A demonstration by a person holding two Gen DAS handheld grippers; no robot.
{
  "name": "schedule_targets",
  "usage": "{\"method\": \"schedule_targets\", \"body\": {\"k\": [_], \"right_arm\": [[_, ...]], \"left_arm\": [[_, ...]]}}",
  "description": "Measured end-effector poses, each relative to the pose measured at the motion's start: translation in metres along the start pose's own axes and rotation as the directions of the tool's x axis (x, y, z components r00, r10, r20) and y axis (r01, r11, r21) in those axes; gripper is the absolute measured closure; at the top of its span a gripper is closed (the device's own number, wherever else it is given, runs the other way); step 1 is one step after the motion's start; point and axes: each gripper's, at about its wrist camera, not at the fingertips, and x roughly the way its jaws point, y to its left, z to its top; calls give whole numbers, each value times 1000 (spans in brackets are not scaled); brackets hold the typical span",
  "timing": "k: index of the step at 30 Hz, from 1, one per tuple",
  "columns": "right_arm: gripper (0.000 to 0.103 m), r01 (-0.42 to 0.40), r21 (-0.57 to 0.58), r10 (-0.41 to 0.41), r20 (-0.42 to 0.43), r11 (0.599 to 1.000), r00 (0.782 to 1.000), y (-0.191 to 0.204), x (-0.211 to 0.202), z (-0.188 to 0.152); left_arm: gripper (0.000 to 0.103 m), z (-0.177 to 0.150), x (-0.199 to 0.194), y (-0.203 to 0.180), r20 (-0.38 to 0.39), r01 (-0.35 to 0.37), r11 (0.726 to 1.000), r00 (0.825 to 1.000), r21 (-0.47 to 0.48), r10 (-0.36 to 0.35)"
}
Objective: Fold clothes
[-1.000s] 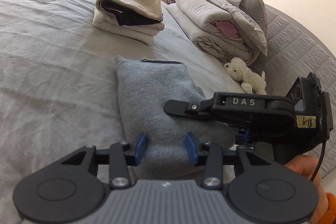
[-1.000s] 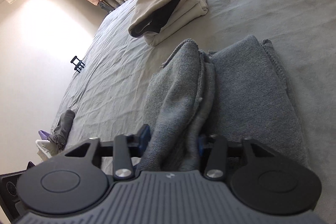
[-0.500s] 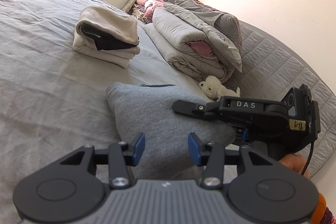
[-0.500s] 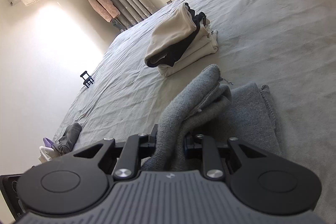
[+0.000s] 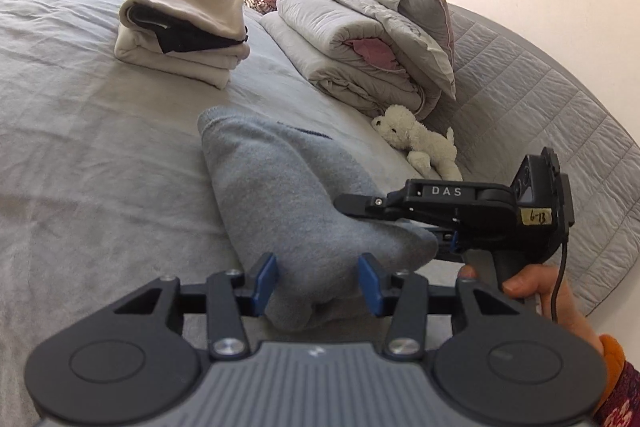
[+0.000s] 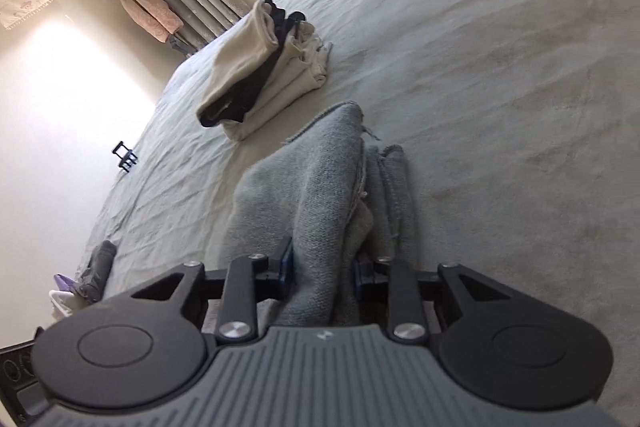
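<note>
Left wrist view: one grey garment (image 5: 288,195) on the bed (image 5: 80,147), left gripper (image 5: 316,281) spread apart around it; right gripper (image 6: 324,263) clamped on it; one folded pile (image 5: 180,39) beyond.

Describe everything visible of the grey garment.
The grey garment looks like soft fleece knit, folded into a long thick bundle on the bed, with a ribbed edge at its far end. The right gripper is shut on its near end, layers bunched between the pads. The left gripper is open astride the near end, which is raised.
</note>
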Motion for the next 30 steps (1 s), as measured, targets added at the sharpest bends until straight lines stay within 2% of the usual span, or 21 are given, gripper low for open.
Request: {"method": "schedule_targets", "body": {"k": [4, 7, 11, 12, 15, 21, 23, 24, 26, 30], "right_arm": [[56, 56, -16, -57, -4, 998, 998, -10, 3, -2], [54, 95, -60, -90, 71, 994, 993, -3, -11, 1], [54, 73, -148, -47, 175, 986, 983, 13, -30, -1], [54, 66, -175, -33, 182, 982, 983, 18, -31, -2], [55, 63, -256, -18, 173, 965, 985, 29, -28, -10], [58, 124, -380, -87, 113, 917, 990, 32, -10, -30], [65, 162, -422, -133, 97, 892, 986, 27, -2, -37], [65, 178, -436, -153, 92, 882, 984, 24, 1, -40], [60, 192, -429, -167, 96, 883, 981, 20, 2, -41], [59, 208, -422, -175, 115, 882, 978, 21, -1, -42]], "left_arm": [[55, -6, 7, -3, -16, -27, 999, 999, 29, 28], [55, 0, -1, -4, 6, -14, 1000, 1000, 26, 14], [64, 5, -15, -8, 124, -43, 998, 992, 45, 37], [67, 6, -17, -9, 153, -49, 997, 987, 52, 41], [69, 4, -13, -11, 174, -22, 998, 985, 62, 11], [73, -10, 11, -20, 84, -51, 984, 996, 171, 37], [73, -14, 14, -21, 68, -58, 979, 997, 195, 46], [73, -16, 15, -22, 61, -58, 977, 997, 205, 46], [73, -19, 15, -25, 62, -66, 972, 997, 226, 53], [73, -20, 12, -28, 83, -83, 966, 994, 244, 65]]}}
